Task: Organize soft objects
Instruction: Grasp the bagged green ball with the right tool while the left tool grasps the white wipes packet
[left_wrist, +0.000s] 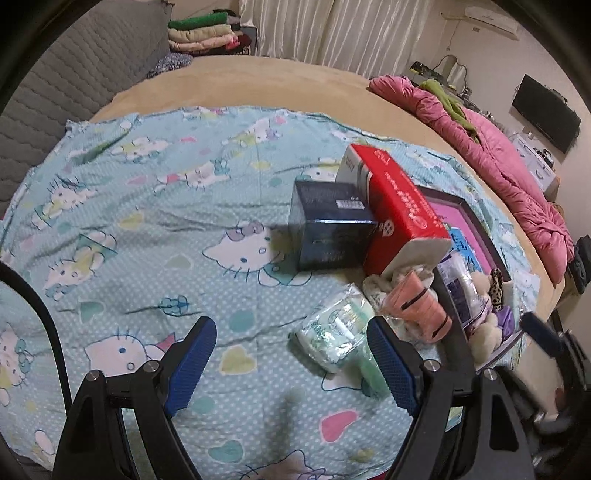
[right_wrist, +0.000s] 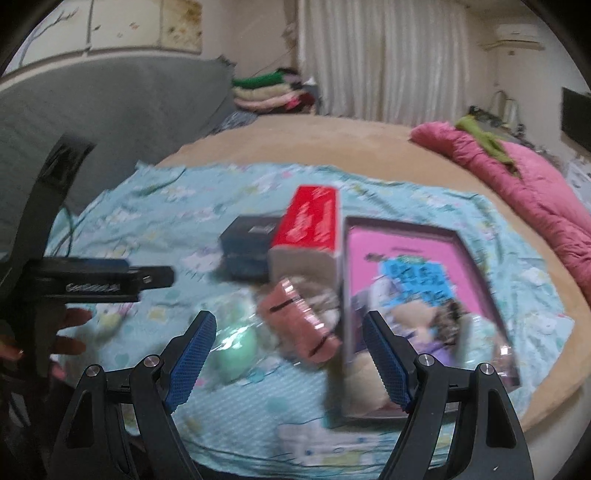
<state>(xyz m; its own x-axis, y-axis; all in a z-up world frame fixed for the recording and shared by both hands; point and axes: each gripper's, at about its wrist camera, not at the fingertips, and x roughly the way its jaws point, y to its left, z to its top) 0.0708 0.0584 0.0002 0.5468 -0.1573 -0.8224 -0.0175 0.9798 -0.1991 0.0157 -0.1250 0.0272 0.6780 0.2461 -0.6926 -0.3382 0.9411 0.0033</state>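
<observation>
A clear-wrapped green and white soft pack (left_wrist: 334, 334) lies on the Hello Kitty sheet (left_wrist: 147, 206). A pink soft bundle with black bands (left_wrist: 419, 302) lies right of it, beside white fluffy items. A dark tray with a pink bottom (left_wrist: 469, 225) holds bagged plush toys (left_wrist: 480, 302). My left gripper (left_wrist: 291, 363) is open and empty, low over the sheet, its right pad (left_wrist: 391, 369) next to the green pack. My right gripper (right_wrist: 286, 358) is open and empty above the pink bundle (right_wrist: 299, 325) and the tray (right_wrist: 402, 254). The right wrist view is blurred.
A red box (left_wrist: 399, 206) leans on a dark blue box (left_wrist: 328, 229) mid-sheet. A pink quilt (left_wrist: 509, 166) lies along the bed's right edge. Folded clothes (left_wrist: 203, 31) are stacked at the far side by a grey headboard (left_wrist: 74, 74). The left gripper shows in the right wrist view (right_wrist: 110, 280).
</observation>
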